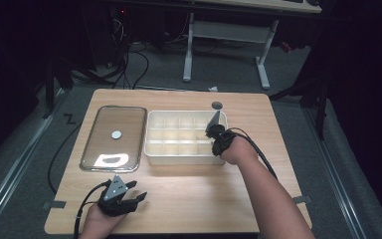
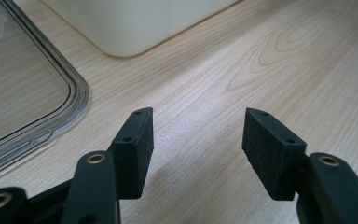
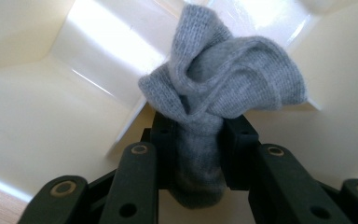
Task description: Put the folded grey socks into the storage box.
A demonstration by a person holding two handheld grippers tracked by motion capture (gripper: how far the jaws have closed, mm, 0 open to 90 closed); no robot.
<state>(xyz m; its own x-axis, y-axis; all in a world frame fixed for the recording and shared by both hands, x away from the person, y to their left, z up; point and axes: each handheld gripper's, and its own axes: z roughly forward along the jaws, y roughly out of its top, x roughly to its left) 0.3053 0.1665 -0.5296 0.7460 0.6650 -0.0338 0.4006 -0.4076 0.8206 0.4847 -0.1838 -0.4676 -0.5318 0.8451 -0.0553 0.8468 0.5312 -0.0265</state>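
A cream plastic organizer box (image 1: 151,134) with several compartments stands mid-table. My right gripper (image 1: 213,133) reaches into its right side, and in the right gripper view its black jaws (image 3: 196,135) are shut on a grey knitted sock (image 3: 223,81), bunched above a compartment's cream walls (image 3: 51,121). My left gripper (image 1: 138,191) rests near the table's front left, and in the left gripper view its jaws (image 2: 196,140) stand open over bare wood with nothing between them.
A clear lid (image 1: 113,137) with a round knob lies flat left of the box; its rim (image 2: 72,109) and the box's corner (image 2: 121,28) show ahead of my left gripper. A small grey disc (image 1: 217,105) sits behind the box. Cables and a desk frame lie beyond the table.
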